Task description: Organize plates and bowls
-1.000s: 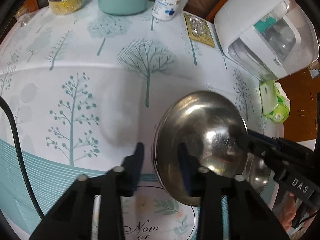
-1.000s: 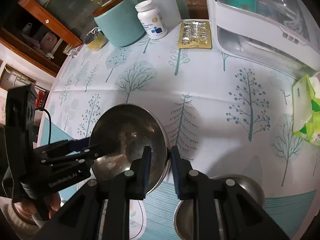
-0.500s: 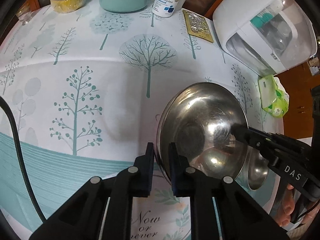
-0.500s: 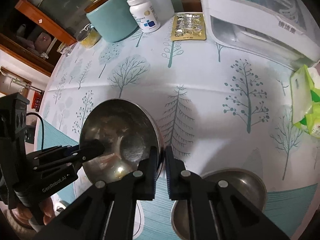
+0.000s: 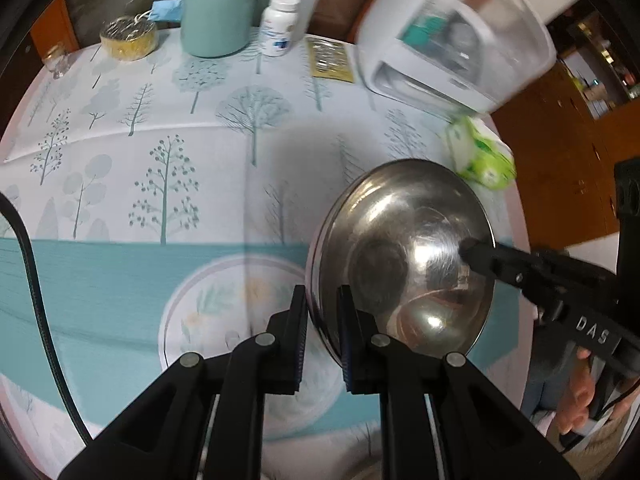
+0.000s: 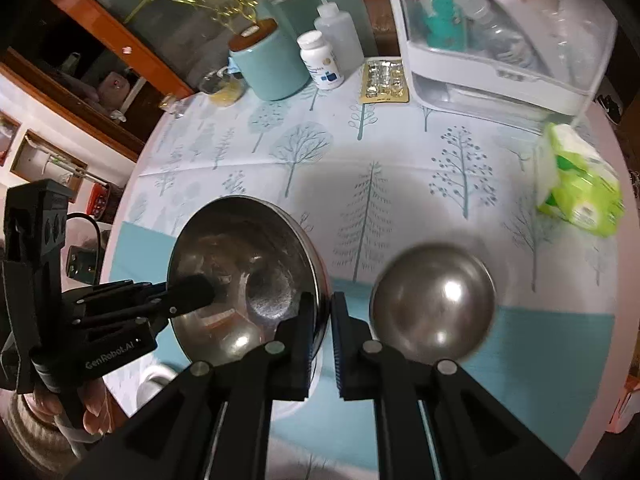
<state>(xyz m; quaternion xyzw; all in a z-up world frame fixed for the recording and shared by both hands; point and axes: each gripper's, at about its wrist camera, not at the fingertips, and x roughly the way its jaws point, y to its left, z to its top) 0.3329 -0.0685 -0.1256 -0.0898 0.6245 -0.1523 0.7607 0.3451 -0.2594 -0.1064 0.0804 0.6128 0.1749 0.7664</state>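
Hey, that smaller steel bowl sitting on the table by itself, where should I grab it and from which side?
Take the smaller steel bowl by its thin rim, one finger inside and one outside. It seems to sit upright and open-topped, apart from the held bowl, so coming down from above onto the near edge looks easiest.

Right gripper (image 6: 321, 336) pinches rim of steel bowl (image 6: 244, 276) — left gripper (image 6: 192, 290) clamps its opposite edge. Second steel bowl (image 6: 434, 300) sits just beside, on tree-print tablecloth (image 6: 360, 168).
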